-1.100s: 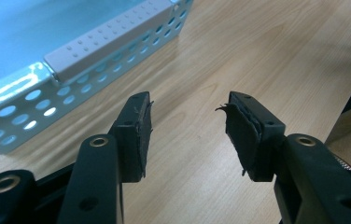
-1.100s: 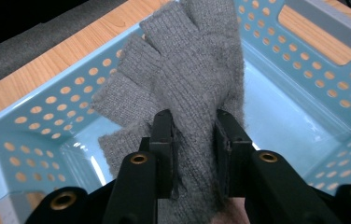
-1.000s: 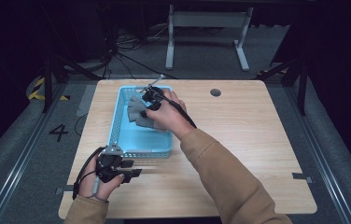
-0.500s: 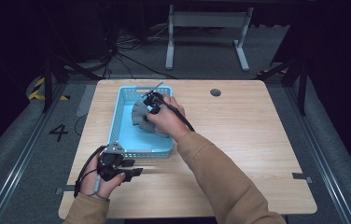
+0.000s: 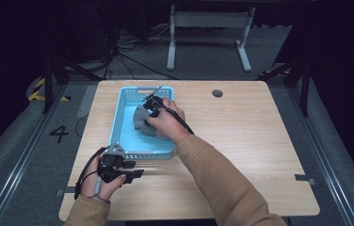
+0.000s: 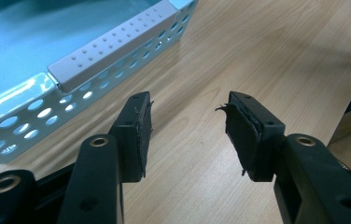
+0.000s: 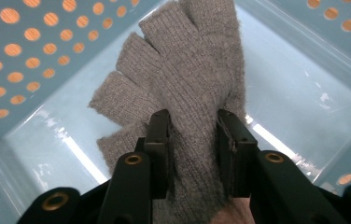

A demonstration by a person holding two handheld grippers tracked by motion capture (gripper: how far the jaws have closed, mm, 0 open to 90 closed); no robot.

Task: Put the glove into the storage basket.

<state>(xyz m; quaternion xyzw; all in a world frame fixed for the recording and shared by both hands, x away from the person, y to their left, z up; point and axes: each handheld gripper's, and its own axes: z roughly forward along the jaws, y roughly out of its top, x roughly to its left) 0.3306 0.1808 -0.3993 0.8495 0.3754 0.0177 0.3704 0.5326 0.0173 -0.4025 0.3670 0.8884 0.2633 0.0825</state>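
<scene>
— What do the right gripper (image 7: 193, 140)'s fingers (image 7: 158, 149) have between them?

— A grey knitted glove (image 7: 187, 88), ribbed and fuzzy, its stubby finger parts fanned away from the camera. The black padded fingers sit on either side of its cuff end, bunching the wool between them; they have just been easing apart, yet the pads still touch the knit, so they are grasping it.

— Where is the glove?

— Inside the light blue plastic basket (image 5: 123, 110), low over its glossy floor, with perforated walls round it. From the high view the person's right hand (image 5: 165, 122) covers much of it.

— And the left gripper (image 6: 190, 133)?

— Its fingers (image 6: 136, 130) are released, spread wide over bare pale wood-grain surface (image 5: 241, 132), with nothing between them. The basket's near corner stands just beside them, not touching. A black cable (image 5: 88, 167) loops from that gripper.
</scene>
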